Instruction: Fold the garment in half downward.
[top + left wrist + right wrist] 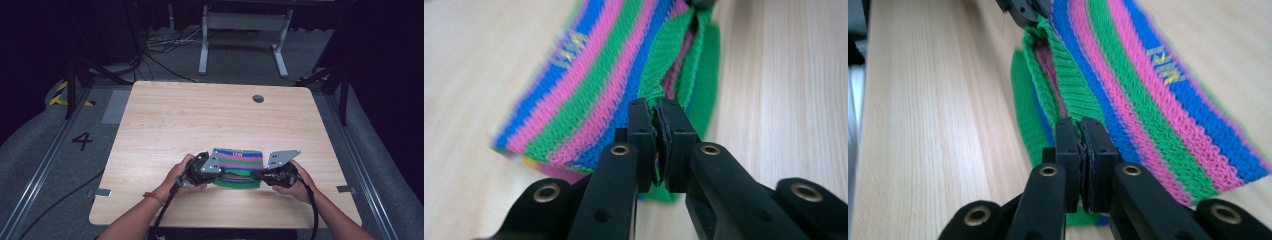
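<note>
We note 1 knitted striped cloth point(240, 167) lying on the wooden desk point(200, 120), near the front edge and slightly right of centre, between the person's 2 hands. Stripes run blue, pink and green; a small yellow mark sits on a blue stripe. In the high view the left gripper point(212, 172) touches the cloth's left end and the right gripper point(260, 176) touches its right end, each held by a hand: left hand point(180, 175), right hand point(295, 182). A grey three-cornered plate tops each gripper, and a black cable trails from each toward the bottom of the view. In the left gripper view the left gripper point(657, 112) has its fingers point(640, 135) pressed nearly together, pinching a raised green edge of the striped cloth point(589, 95); the fold stands up off the desk while the rest lies flat. In the right gripper view the right gripper point(1081, 127) likewise has its fingers point(1068, 150) closed on a green ribbed edge of the striped cloth point(1148, 100), lifted in a ridge that runs away toward the other gripper at the top of the view. Beyond the desk we see grey floor point(30, 150), a marked "4" point(82, 141), loose cables and a white frame point(245, 35).
</note>
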The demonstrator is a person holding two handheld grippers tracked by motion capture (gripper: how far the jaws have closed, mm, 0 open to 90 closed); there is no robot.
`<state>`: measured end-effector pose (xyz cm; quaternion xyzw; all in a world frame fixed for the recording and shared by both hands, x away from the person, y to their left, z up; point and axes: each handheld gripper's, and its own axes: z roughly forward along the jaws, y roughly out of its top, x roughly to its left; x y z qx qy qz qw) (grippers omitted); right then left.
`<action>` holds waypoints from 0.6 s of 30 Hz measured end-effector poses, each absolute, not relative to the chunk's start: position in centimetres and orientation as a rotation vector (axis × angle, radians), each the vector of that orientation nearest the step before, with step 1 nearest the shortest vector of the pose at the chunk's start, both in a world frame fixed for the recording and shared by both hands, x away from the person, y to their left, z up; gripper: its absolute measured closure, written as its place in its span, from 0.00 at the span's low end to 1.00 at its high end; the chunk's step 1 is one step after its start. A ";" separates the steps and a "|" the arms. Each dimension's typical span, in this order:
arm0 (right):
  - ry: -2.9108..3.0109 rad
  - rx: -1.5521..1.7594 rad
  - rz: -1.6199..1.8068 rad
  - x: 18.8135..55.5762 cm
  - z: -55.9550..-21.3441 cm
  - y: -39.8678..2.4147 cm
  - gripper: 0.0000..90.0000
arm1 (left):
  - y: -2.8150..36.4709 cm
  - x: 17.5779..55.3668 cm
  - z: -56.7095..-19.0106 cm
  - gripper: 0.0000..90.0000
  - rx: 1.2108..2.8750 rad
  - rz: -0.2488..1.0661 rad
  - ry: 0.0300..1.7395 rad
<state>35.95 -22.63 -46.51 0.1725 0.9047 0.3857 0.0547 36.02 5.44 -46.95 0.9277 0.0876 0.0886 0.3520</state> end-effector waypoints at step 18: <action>2.703 0.618 1.149 37.8 -49.1 -22.3 0.96 | 5.5 38.1 -49.2 0.94 2.402 0.292 0.279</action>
